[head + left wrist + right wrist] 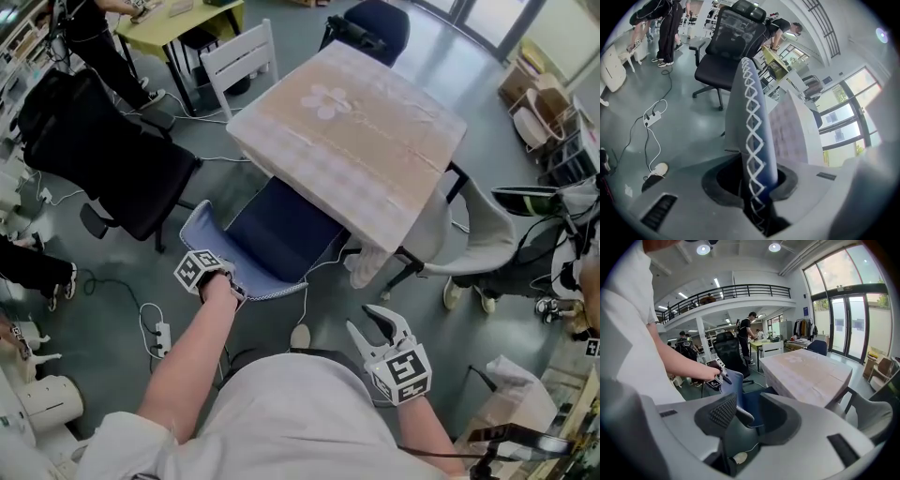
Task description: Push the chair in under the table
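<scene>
The blue chair (281,234) with white stitched edging stands with its seat partly under the table (356,131), which wears a beige checked cloth. Its backrest (199,232) sticks out toward me at the lower left. My left gripper (230,286) is shut on the backrest's top edge. In the left gripper view that edge (752,122) runs straight up from between the jaws of the left gripper (757,187). My right gripper (375,328) hangs open in the air to the right of the chair, holding nothing. In the right gripper view, the right gripper (747,416) faces the chair (733,383) and the table (806,371).
A black office chair (103,155) stands left of the blue chair, a white chair (244,56) behind it. A grey chair (478,234) sits at the table's right side, a dark chair (380,23) at its far side. A power strip with cable (161,337) lies on the floor.
</scene>
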### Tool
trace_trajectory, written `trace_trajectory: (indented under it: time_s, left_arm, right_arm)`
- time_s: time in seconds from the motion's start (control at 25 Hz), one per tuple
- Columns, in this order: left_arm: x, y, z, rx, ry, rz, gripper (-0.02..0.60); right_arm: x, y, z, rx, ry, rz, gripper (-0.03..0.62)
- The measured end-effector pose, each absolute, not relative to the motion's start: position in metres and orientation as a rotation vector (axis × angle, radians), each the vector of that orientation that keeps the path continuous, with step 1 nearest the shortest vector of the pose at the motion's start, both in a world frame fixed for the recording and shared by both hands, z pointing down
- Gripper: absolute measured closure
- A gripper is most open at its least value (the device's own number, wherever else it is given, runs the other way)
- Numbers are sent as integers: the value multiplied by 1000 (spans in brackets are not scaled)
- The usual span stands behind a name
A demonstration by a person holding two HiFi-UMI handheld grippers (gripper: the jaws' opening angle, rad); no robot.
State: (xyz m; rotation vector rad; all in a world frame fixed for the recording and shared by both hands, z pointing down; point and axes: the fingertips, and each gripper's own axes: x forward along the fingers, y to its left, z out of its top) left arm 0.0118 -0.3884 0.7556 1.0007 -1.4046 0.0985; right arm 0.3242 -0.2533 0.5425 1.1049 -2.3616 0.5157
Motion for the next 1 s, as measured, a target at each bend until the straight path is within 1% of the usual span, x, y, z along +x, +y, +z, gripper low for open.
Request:
trace_trajectory:
  time_s: [0.4,0.8,1.0]
  left_arm:
    - [27,-411,757,1033,-1367,100,485]
    - [23,-402,744,1106,-1361,162,412]
    - [13,-397,713,1220,-1323,127,395]
  right_arm:
    - [321,-246,545,1126,-2332,524,434]
    - [282,-231,537,1122,-2340,490,434]
    - [255,-215,532,1128,-2342,466,434]
